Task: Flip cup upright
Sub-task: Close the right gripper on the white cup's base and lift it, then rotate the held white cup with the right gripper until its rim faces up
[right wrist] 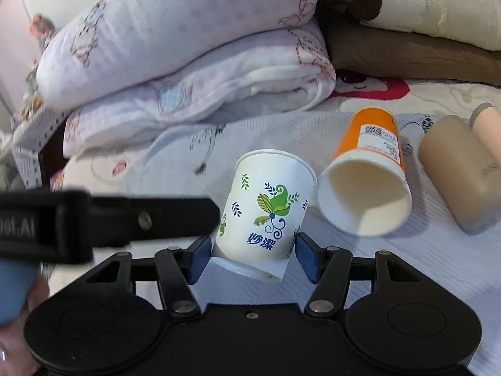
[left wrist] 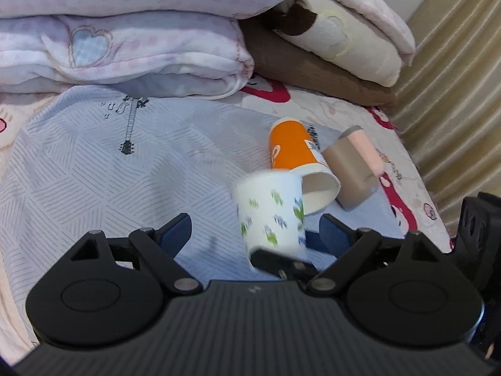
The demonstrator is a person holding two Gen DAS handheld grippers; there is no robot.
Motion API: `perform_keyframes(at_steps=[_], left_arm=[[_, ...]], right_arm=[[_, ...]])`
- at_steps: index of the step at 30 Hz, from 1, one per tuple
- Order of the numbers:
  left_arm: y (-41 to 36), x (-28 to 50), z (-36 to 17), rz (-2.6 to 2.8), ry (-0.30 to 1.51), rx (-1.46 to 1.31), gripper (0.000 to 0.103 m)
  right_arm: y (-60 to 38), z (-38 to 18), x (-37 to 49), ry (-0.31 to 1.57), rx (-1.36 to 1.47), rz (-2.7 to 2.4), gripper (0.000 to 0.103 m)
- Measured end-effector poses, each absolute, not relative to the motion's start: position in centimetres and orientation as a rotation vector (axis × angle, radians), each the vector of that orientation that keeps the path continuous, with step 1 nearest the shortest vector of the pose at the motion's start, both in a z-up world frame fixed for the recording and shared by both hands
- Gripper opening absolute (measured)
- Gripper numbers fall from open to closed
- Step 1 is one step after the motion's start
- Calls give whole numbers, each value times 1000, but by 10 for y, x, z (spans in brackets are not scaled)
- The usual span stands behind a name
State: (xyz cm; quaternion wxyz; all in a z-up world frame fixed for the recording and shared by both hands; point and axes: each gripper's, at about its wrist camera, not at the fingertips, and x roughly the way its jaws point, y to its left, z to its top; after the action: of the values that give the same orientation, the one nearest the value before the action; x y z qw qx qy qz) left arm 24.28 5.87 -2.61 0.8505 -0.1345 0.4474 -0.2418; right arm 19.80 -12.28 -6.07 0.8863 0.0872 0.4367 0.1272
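Note:
A white paper cup with green leaf print (right wrist: 266, 210) is held between the pads of my right gripper (right wrist: 253, 250), near upright and tilted a little, rim at the top. It shows blurred in the left wrist view (left wrist: 271, 216), between the spread fingers of my left gripper (left wrist: 250, 235), which is open and empty. The right gripper's finger (left wrist: 275, 261) crosses under the cup there. An orange paper cup (right wrist: 366, 185) lies on its side with its mouth facing me, also seen in the left wrist view (left wrist: 297, 159).
A beige and pink cup (right wrist: 460, 169) lies on its side to the right of the orange one. The cups rest on a pale blue striped cloth (left wrist: 109, 163) on a bed. Folded blankets (left wrist: 125, 40) are stacked behind. A curtain (left wrist: 454, 78) hangs at right.

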Motion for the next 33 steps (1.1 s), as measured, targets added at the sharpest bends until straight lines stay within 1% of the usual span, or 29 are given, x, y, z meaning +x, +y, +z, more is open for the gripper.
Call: perform_keyframes(at_steps=[7,17,23,28,33], left_arm=[[52,229,-27,-523,965,-320,89],[15,205,-26,-555,984,-354,89],[-12,187,-41,-567,1017,-479,88],[-37,183,-66,-559,1066,-469,80],[-56,179,-83,-574,1079,-423,79]], right_arm=[[-148,-55,171,991,183,371,65],[-182,-50,130,923,127,368,65],[-212,-60,114,931,185,330,65],[-219,-76,118,1009,195,281,65],[-218,-89,125,1066,198,241,65]])
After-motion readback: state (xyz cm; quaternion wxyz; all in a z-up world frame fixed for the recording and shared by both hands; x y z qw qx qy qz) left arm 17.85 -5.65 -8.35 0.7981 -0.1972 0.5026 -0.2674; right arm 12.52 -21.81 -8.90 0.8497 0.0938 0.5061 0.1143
